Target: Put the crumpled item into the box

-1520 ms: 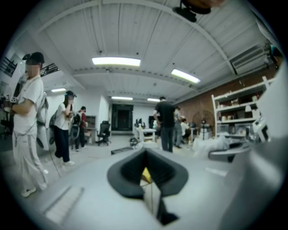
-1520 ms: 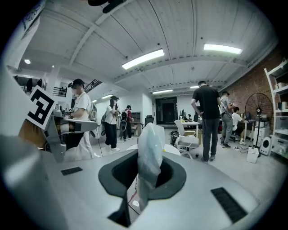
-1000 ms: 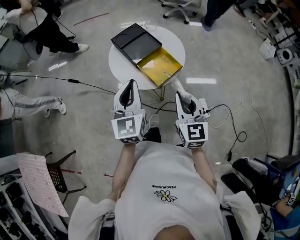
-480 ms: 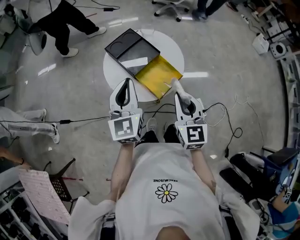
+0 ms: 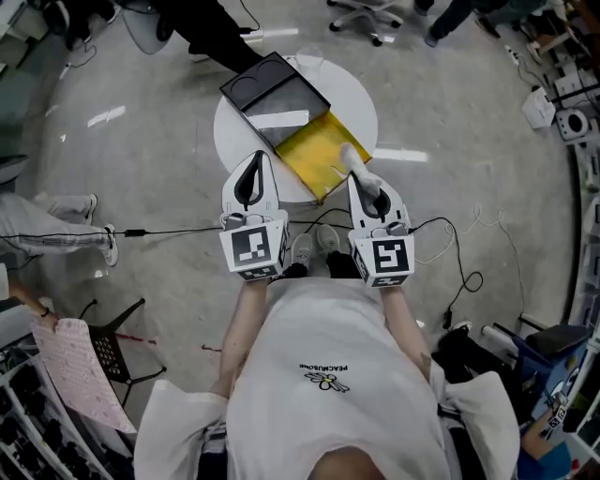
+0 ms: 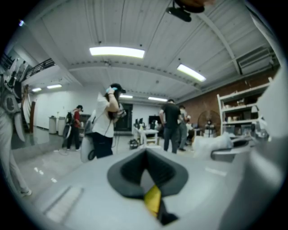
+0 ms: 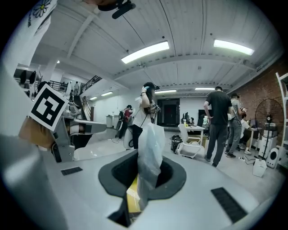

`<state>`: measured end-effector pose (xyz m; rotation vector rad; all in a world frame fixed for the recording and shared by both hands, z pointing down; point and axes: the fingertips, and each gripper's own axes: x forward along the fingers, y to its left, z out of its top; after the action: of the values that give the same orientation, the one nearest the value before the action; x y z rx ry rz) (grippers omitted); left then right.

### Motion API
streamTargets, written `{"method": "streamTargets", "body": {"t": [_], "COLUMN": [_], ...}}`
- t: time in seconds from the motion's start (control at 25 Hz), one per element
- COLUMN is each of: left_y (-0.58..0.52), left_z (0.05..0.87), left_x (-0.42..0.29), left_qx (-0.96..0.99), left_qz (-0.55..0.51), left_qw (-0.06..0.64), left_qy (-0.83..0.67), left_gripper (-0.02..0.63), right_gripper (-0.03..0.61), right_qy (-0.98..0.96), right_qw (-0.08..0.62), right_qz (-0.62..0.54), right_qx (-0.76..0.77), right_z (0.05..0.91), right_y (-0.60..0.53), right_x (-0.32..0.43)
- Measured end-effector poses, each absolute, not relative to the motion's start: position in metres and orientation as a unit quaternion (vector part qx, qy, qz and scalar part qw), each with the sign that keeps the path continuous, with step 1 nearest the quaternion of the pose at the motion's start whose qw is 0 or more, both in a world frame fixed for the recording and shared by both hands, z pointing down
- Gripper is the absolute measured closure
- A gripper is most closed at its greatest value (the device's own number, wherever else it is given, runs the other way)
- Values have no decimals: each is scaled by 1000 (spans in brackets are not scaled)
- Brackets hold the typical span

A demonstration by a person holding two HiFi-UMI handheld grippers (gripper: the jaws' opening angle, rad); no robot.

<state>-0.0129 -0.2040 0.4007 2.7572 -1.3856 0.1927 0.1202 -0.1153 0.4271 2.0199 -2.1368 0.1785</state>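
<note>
crumpled item (image 5: 353, 157): now overlaps the near right edge of the yellow box (image 5: 309, 150)
right gripper (image 5: 364, 180): moved forward, closer to the box
person in black (image 5: 217, 33): mostly gone past the top edge

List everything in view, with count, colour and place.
Table: one, white, round, ahead of the person.
Box: one, black half and yellow half, open on the table.
Strip: one, white, in the box's black half.
Crumpled item: one, translucent white, between the right gripper's jaws.
Cables: several, black and white, on the floor.
Office chair: one, pale, beyond the table.
Bystanders: several, standing across the room.
Left gripper: one, white, shut and empty, at the table's near edge.
Right gripper: one, white, shut on the crumpled item.
</note>
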Motion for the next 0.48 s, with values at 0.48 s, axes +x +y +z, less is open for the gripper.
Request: {"method": "streamTargets", "body": {"t": [0.48], "left_y": [-207], "left_z": [383], "left_x": [3], "left_qx": [886], "left_qz": [78], "left_qw": [24], "left_qy": [-457], "left_gripper": [614], "right_gripper": [535], "right_qy": [-739], "right_qw": [156], "right_qz": [29], "right_qx": [655], "right_z": [434], "right_y": [-121], "right_x": [127]}}
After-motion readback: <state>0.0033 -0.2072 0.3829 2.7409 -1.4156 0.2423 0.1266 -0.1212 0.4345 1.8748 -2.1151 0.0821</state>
